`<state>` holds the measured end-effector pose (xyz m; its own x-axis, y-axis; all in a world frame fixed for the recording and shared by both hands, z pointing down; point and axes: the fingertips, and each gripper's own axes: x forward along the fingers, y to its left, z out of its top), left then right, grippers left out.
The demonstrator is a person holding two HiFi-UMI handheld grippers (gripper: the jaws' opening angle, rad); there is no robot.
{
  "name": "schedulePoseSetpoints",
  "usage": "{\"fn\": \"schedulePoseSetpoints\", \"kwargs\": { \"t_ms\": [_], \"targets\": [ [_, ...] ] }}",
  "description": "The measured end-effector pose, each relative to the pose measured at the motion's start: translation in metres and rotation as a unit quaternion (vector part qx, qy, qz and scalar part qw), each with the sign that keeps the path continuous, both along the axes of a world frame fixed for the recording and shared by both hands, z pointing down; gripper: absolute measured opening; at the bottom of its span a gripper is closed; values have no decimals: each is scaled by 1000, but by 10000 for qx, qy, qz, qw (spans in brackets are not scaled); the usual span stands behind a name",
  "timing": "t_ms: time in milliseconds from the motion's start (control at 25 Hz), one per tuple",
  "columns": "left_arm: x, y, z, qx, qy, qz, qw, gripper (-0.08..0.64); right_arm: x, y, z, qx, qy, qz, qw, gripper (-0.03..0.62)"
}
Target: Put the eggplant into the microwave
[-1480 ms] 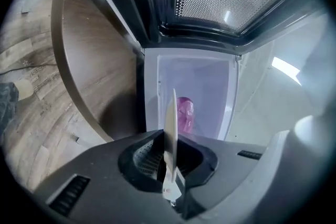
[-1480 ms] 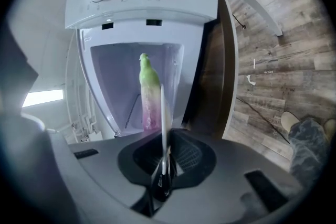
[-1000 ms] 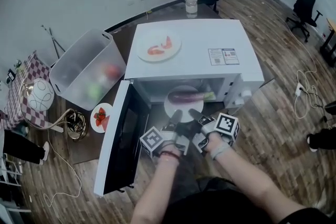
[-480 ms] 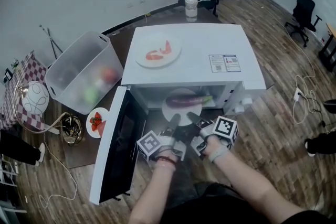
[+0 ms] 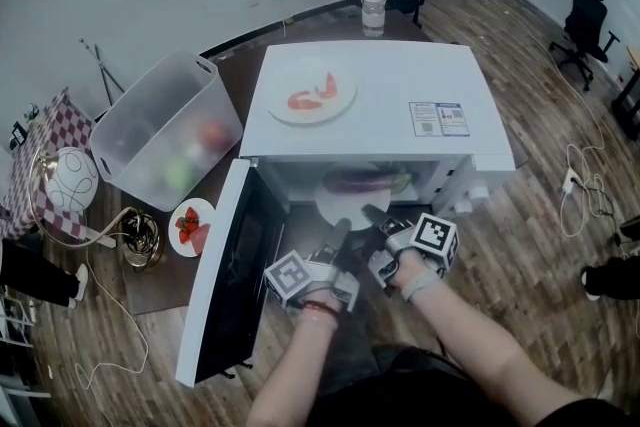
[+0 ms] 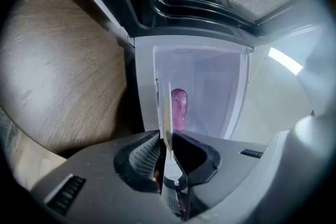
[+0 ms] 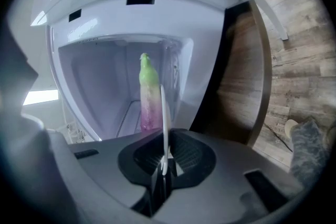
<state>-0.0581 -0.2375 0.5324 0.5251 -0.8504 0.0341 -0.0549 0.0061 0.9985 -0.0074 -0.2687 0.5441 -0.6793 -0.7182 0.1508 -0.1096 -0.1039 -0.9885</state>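
A purple eggplant (image 5: 355, 180) with a green stem end lies on a white plate (image 5: 338, 207) inside the open microwave (image 5: 380, 105). My left gripper (image 5: 338, 231) is at the plate's near rim. Its jaws have just been opening, and the plate's edge (image 6: 166, 113) stands between them with a gap beside it. My right gripper (image 5: 376, 215) is shut on the rim (image 7: 164, 118) next to it. Past the rim, the eggplant (image 6: 178, 106) shows in the left gripper view, and the eggplant (image 7: 149, 94) shows in the right gripper view.
The microwave door (image 5: 232, 280) hangs open to the left. A plate of red food (image 5: 320, 95) rests on top of the microwave. A clear plastic bin (image 5: 165, 130), a small dish of strawberries (image 5: 192, 223) and cables lie on the floor at the left. A bottle (image 5: 373, 10) stands behind.
Both grippers stay at the plate's near rim. The head view has shifted a little, and the eggplant now sits further under the microwave's top edge.
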Motion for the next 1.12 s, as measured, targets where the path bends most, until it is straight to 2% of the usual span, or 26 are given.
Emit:
{"fn": "schedulePoseSetpoints", "kwargs": {
  "t_ms": [160, 440, 560, 760, 840, 1120],
  "targets": [
    [2, -1, -4, 26, 67, 36, 10000, 32, -1, 0, 0, 17, 37, -15, 10000, 20],
    [4, -3, -1, -39, 241, -17, 9997, 23, 2, -2, 2, 9, 176, -96, 9998, 25],
    [4, -3, -1, -92, 284, -40, 9995, 20, 2, -2, -1, 50, 158, -131, 9998, 51],
    [3, -5, -1, -92, 269, -53, 9996, 20, 2, -1, -3, 156, 239, -260, 9993, 54],
    [2, -6, -1, -87, 280, -104, 9995, 20, 0, -1, -4, 225, 276, -341, 9988, 78],
    [-1, -13, -1, -61, 338, -233, 9991, 17, 3, 6, -3, 449, 774, -575, 9943, 78]
  ]
}}
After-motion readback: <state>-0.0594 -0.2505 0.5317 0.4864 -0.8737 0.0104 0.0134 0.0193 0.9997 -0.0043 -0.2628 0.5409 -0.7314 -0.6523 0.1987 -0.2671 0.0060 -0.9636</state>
